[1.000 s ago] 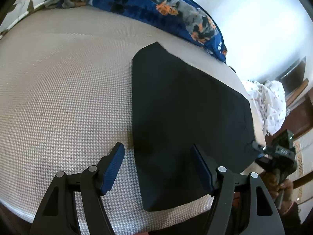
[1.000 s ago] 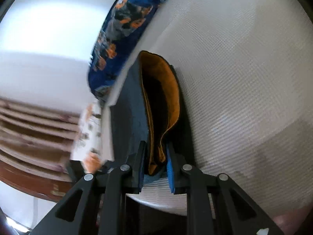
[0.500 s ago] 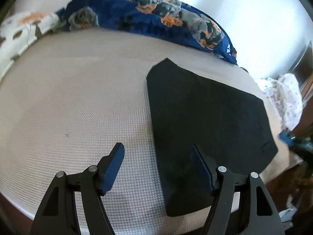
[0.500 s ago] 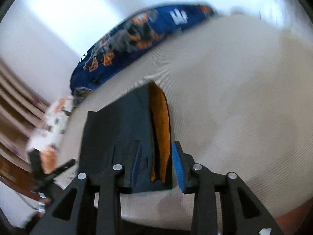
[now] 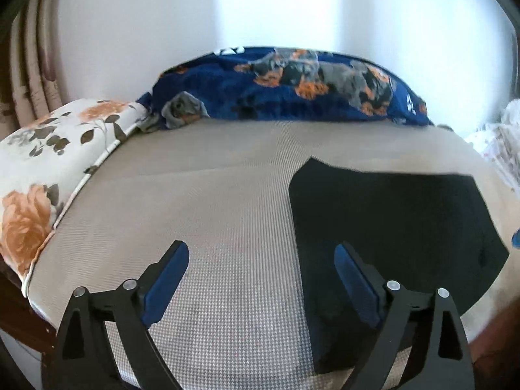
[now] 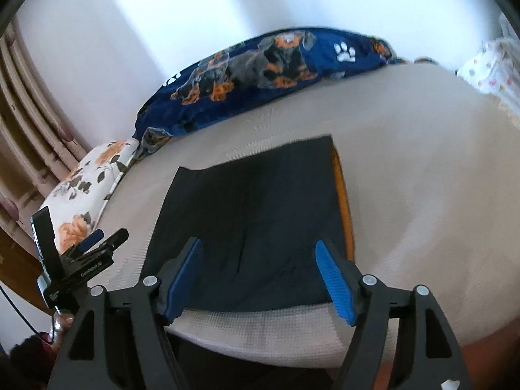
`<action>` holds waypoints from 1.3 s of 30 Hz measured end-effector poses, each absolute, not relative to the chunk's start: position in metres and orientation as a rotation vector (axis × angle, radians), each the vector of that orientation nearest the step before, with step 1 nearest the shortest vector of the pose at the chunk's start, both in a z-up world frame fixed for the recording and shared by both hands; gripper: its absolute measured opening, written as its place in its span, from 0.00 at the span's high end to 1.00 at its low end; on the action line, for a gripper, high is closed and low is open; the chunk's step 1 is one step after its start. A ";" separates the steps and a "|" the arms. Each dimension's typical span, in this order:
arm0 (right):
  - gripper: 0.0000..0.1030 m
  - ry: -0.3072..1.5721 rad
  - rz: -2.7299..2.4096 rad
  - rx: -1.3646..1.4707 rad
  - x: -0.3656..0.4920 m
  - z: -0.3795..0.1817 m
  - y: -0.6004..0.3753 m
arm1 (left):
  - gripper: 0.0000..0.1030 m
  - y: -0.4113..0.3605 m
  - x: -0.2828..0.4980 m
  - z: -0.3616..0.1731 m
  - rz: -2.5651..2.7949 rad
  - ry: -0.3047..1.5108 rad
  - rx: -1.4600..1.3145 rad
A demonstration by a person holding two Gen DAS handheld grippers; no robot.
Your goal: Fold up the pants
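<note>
The dark pants (image 5: pixel 390 227) lie folded flat in a compact rectangle on the beige bed, near its front edge. In the right wrist view the pants (image 6: pixel 253 224) show an orange lining along their right edge. My left gripper (image 5: pixel 260 279) is open and empty, above the bed just left of the pants, its right finger over their left edge. My right gripper (image 6: pixel 258 276) is open and empty, held above the front edge of the pants. The left gripper also shows in the right wrist view (image 6: pixel 94 243) at the far left.
A blue dog-print pillow (image 5: pixel 286 84) lies along the wall at the back. A white floral pillow (image 5: pixel 48 162) sits at the left. White dotted fabric (image 6: pixel 487 68) lies off the bed's right side. The bed's front edge (image 6: pixel 260 334) is close below the grippers.
My right gripper opened and let go of the pants' edge, then drew back. The pants now lie flat. My left gripper pulled back and tilted up, staying open.
</note>
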State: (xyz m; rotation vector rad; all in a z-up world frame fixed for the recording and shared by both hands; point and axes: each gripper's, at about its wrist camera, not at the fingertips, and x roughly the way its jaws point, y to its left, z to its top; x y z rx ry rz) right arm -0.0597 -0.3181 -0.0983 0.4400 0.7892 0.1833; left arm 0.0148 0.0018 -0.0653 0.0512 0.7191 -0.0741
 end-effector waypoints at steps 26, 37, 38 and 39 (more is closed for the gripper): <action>0.26 0.786 0.209 0.433 -0.066 -0.104 -0.305 | 0.06 -0.007 -0.002 -0.038 0.015 0.589 0.113; 0.26 0.805 0.163 0.476 -0.061 -0.116 -0.326 | 0.03 -0.008 -0.002 -0.041 0.012 0.601 0.128; 0.26 0.807 0.156 0.479 -0.061 -0.118 -0.327 | 0.03 -0.008 -0.002 -0.042 0.013 0.604 0.134; 0.26 0.808 0.150 0.480 -0.061 -0.119 -0.329 | 0.03 -0.008 -0.002 -0.043 0.014 0.608 0.142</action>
